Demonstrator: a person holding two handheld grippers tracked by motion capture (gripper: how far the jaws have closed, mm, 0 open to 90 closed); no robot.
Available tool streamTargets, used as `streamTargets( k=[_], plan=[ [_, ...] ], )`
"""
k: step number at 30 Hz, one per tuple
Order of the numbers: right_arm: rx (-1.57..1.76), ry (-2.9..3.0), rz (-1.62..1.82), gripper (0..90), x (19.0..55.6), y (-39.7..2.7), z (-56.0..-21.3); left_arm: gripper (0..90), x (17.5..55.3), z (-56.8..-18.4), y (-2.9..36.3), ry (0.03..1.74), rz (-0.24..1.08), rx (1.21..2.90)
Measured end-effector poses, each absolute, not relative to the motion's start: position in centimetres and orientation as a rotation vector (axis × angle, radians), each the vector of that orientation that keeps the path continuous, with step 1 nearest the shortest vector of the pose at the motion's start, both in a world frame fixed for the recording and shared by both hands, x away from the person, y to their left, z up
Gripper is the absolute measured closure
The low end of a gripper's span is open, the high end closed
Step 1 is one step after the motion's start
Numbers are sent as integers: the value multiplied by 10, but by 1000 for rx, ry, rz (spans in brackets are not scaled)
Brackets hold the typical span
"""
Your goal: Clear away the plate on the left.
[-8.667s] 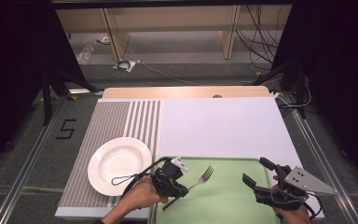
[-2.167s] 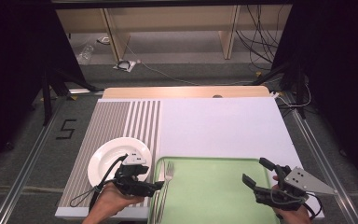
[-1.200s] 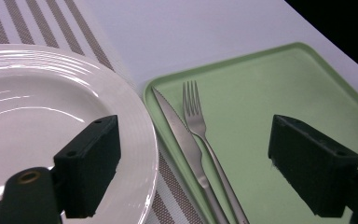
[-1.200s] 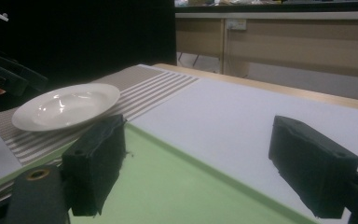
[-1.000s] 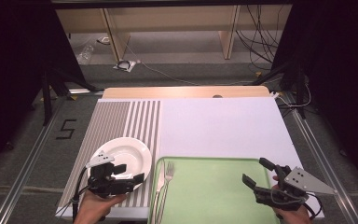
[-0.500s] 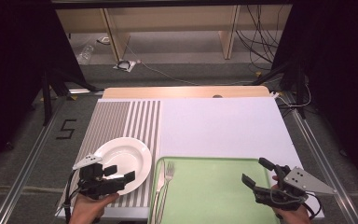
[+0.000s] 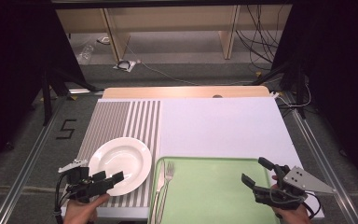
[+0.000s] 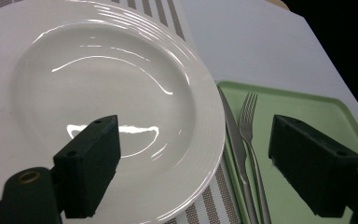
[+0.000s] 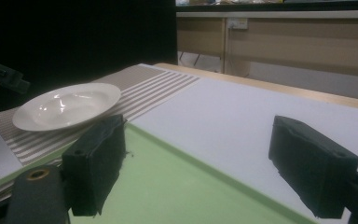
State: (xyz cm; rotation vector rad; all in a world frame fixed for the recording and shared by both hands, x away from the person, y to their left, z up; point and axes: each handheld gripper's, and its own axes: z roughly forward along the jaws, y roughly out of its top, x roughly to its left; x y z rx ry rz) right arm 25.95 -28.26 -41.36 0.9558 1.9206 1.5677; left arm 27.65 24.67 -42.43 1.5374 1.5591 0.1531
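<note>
In the high view the knife [image 7: 159, 191] and fork [image 7: 166, 189] run off the 6 o'clock edge, handles cut; the left hand [image 7: 80, 211] is cropped there too. In the left gripper view the plate [image 8: 98, 98] is cut at 9 and 12 o'clock

A round white ceramic plate [image 7: 120, 164] sits on the striped woven placemat [image 7: 116, 126] at the near left of the table. Just right of it lies a green plastic tray [image 7: 214, 196], with a steel knife [image 7: 158, 186] and a steel fork [image 7: 168, 179] side by side along its left edge, the knife nearer the plate.
</note>
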Motion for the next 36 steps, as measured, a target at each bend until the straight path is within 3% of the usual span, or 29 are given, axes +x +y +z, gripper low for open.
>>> streamTargets(
  k=[25,36],
  plan=[
    [952,1921,1557,196,258,-282,-413,167,260,-438,279,1800,147,1293],
    [953,1923,1554,196,258,-281,-413,167,257,-454,289,1885,-16,1136]
  ],
)
